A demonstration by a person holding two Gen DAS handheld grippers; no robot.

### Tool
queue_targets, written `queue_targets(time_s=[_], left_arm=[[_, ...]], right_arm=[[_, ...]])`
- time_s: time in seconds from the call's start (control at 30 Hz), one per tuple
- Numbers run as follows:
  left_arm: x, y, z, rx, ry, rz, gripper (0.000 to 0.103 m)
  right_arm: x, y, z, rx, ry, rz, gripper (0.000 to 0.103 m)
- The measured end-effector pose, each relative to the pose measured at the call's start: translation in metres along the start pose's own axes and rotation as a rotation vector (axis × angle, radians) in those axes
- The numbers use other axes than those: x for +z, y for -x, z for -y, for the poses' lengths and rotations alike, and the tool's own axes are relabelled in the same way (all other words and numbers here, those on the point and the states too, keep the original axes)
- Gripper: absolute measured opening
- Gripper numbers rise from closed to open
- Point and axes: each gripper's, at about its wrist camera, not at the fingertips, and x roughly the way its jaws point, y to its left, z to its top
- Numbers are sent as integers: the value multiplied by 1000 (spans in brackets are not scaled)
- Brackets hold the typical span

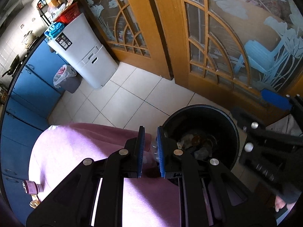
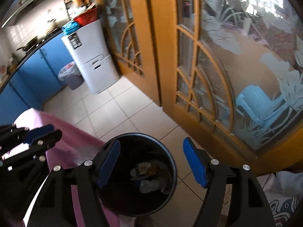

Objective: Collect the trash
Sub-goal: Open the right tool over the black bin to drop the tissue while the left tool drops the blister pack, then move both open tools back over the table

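Note:
My left gripper (image 1: 150, 132) is shut on a piece of clear crumpled plastic (image 1: 153, 150), held over the edge of the pink-covered table (image 1: 75, 151) beside the black bin (image 1: 233, 132). The bin stands on the tiled floor with paper scraps and other trash (image 1: 195, 141) at its bottom. My right gripper (image 2: 151, 162) hangs open directly above the bin (image 2: 170, 157), its blue pads (image 2: 108, 162) wide apart with nothing between them. Below it lies the trash (image 2: 149, 177). The left gripper (image 2: 40, 132) shows at the left edge of the right wrist view.
A small pink-labelled bottle (image 1: 31, 187) lies on the table's left side. A grey bin with a white liner (image 1: 66, 77) and a white cabinet (image 1: 85, 53) stand by blue cupboards (image 1: 37, 71). Wooden glass doors (image 1: 217, 47) close off the far side.

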Motion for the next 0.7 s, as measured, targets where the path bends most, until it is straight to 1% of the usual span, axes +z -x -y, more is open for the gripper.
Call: queue_targets(time_s=[0.2,0.27,0.5,0.57,0.67,0.7], left_arm=[[3,1,10,-11,-19,2,15],[3,0,12,4,-26,-1,15],[-1,5,3,22,-14,-7,16],[-8,5,-8,33,16,-31,17],[-22,9,-34,26,104,-59,18],[-28,11,-43,26,133,-63,22]], right_arm=[[0,-1,14,-17,-39,-4,67],[0,-1,16,-18,-40,-6,67],[-2,5,9,3,-29,-2,68],[-2,8,4,14,-21,4,68],[-5,14,-15,42,15,10,68],[-6,16,-22,49,32,11,68]])
